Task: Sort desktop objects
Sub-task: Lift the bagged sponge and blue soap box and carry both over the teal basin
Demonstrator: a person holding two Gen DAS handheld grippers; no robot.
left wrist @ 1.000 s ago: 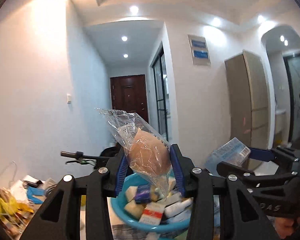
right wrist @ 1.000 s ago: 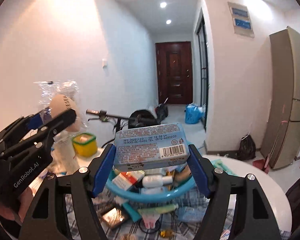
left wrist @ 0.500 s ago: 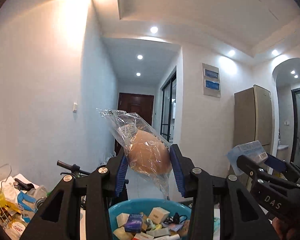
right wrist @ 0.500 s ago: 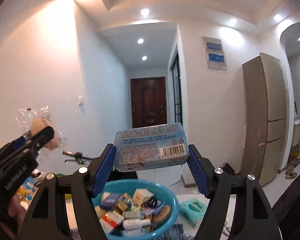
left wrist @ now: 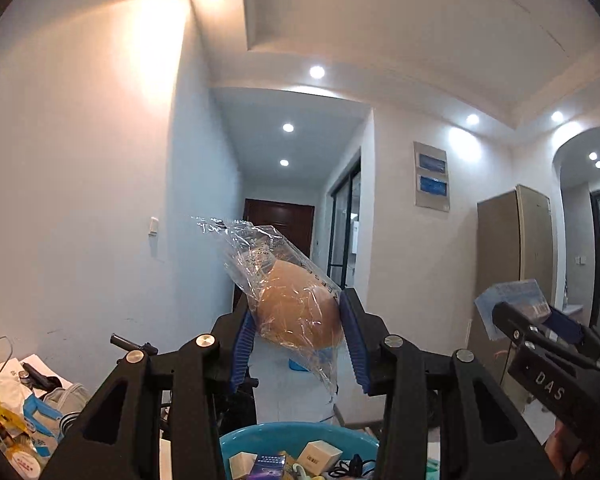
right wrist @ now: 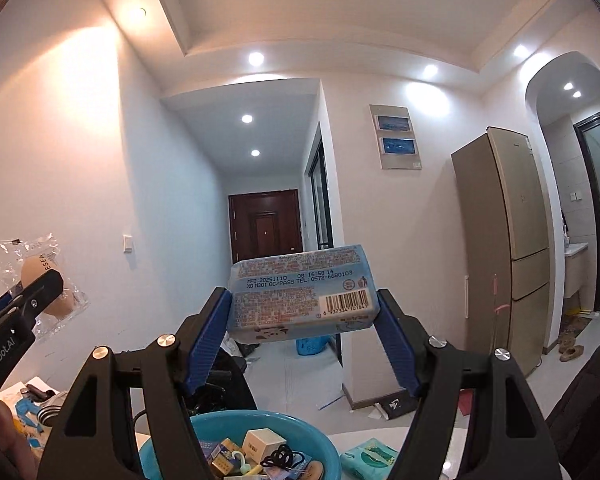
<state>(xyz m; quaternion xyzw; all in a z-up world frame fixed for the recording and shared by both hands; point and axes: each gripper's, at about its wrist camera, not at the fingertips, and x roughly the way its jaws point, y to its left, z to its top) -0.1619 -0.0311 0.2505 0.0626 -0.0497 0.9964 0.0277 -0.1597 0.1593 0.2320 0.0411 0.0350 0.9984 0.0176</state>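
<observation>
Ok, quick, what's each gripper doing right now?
Left gripper: closed on the bagged makeup sponge, held up above the blue basin.
Right gripper: closed on the blue wipes pack, also raised.

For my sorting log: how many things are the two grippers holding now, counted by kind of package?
Clear plastic bag with beige sponge, in left gripper: 1
Blue tissue pack, in right gripper: 1
Total: 2
</observation>
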